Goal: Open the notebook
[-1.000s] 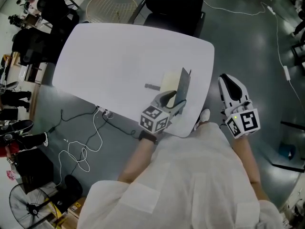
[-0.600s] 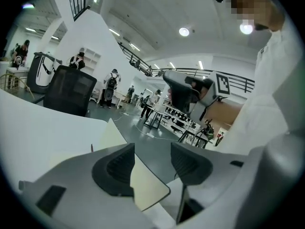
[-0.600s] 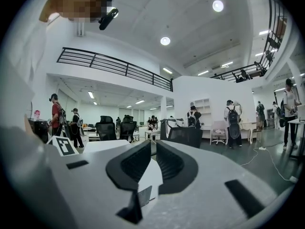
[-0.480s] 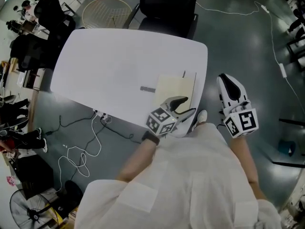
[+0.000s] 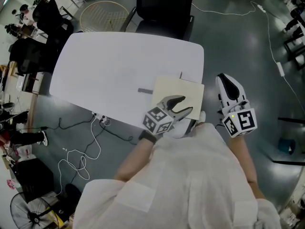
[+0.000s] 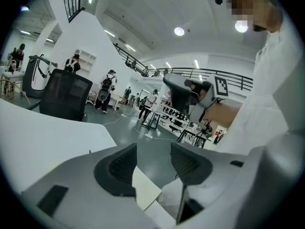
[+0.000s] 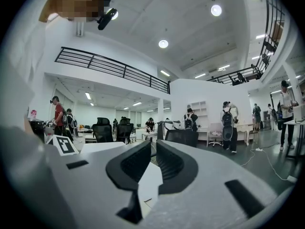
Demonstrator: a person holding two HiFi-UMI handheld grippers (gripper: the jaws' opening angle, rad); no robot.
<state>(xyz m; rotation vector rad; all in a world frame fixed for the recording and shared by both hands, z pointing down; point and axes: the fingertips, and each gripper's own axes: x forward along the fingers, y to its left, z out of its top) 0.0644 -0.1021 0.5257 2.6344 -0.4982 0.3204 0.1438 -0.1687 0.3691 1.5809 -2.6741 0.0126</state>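
Since the notebook [image 5: 177, 90] lies flat near the right edge of the white surface [image 5: 114, 61], cream page upward and its cover not made out, the opening looks done or nearly so. Left gripper [image 5: 187, 105] hovers over its near corner, jaws moderately apart and empty; right gripper [image 5: 228, 80] hangs right of the surface, jaws narrow, empty. Next likely calls for lifting clear without catching the page. A small dark object [image 5: 145, 90] lies just left; a black chair [image 5: 164, 8] stands top centre.
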